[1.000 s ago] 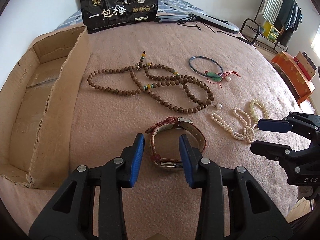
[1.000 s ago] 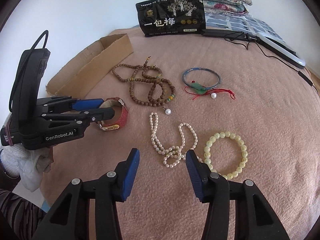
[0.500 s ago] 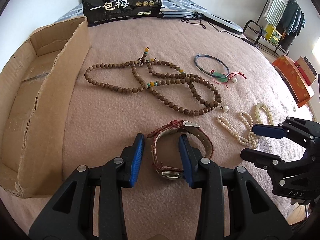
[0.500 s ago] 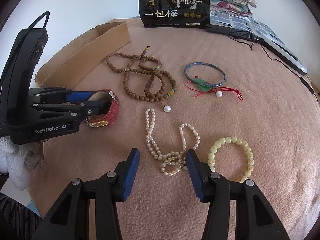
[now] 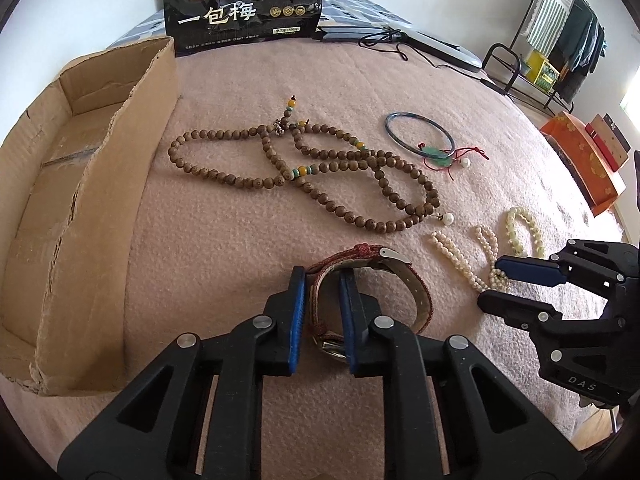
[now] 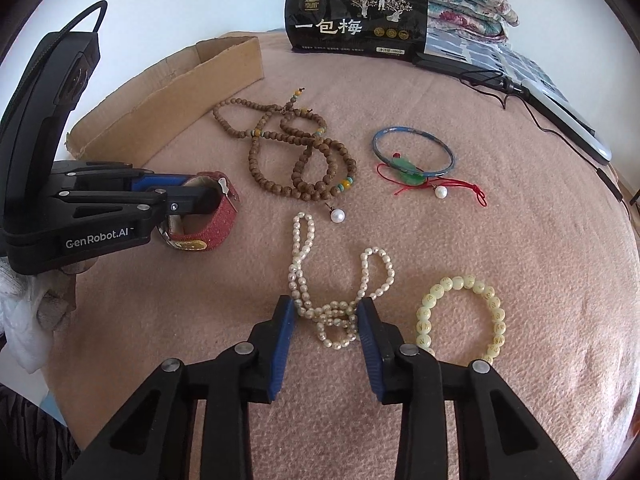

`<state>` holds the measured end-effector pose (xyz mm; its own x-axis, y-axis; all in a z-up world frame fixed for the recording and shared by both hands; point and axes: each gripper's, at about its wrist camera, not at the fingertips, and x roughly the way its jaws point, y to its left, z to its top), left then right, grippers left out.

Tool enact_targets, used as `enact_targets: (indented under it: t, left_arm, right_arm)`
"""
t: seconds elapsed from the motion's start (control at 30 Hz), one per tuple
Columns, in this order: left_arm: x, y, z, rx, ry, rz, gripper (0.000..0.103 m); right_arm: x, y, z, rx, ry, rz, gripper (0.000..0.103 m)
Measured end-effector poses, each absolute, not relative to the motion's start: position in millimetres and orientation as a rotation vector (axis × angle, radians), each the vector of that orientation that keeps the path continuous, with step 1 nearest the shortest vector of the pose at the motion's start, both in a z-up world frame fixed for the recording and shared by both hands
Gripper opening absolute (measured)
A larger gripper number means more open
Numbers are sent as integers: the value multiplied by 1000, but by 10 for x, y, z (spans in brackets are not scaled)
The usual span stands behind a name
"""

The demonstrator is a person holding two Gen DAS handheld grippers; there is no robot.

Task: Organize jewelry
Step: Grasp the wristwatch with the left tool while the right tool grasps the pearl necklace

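Left wrist view: left tongs [image 5: 322,312] clamp the red watch strap [image 5: 316,300], cardboard box [image 5: 100,216] leftward; right tongs [image 6: 326,332] wide, straddling pearl strand [image 6: 332,316], yellow bracelet [image 6: 460,316] rightward.

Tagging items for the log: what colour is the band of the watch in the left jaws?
Red woven band, with a pale lining; clearest in the right wrist view.

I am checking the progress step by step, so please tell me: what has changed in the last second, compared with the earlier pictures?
The left gripper narrowed its fingers onto one side of the red watch strap and now pinches it. The right gripper moved forward, and its open fingers now flank the bunched part of the pearl necklace. The wooden bead necklace, the blue bangle, the yellow bead bracelet and the cardboard box lie unchanged.
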<state>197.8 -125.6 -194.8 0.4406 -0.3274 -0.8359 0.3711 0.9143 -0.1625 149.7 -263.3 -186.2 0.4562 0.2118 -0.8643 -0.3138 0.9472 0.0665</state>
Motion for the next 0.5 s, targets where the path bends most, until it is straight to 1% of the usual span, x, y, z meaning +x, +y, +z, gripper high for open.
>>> enact_targets:
  t: [0.1,0.13,0.2,0.23,0.3,0.5]
  left_arm:
    - [1979,-1250,-1944,36,1027,-432,13]
    - [1969,-1249,-1940,35,1025,-428,11]
    - [1952,-1245,-1924,34,1022,-425,10]
    - [1946,-1241,-1915,33,1021,-425,10]
    - [1928,-1231,-1890,31,1017,-426,9]
    - [1864,-1197,-1829,32,1003,-426,8]
  right_arm:
    - [1491,-2629,-1860,-100,1044,325,20]
    - [1491,-2626,-1857,-96,1044,325,16]
    - [1487,-2625,-1846,-82,1040,331,12]
    - [1484,-2626,-1837,-72,1038,337,8]
    - [1471,-2617,-1809,-60,1031,346,7]
    - [1407,-2547,-1686,-66,996,359,6]
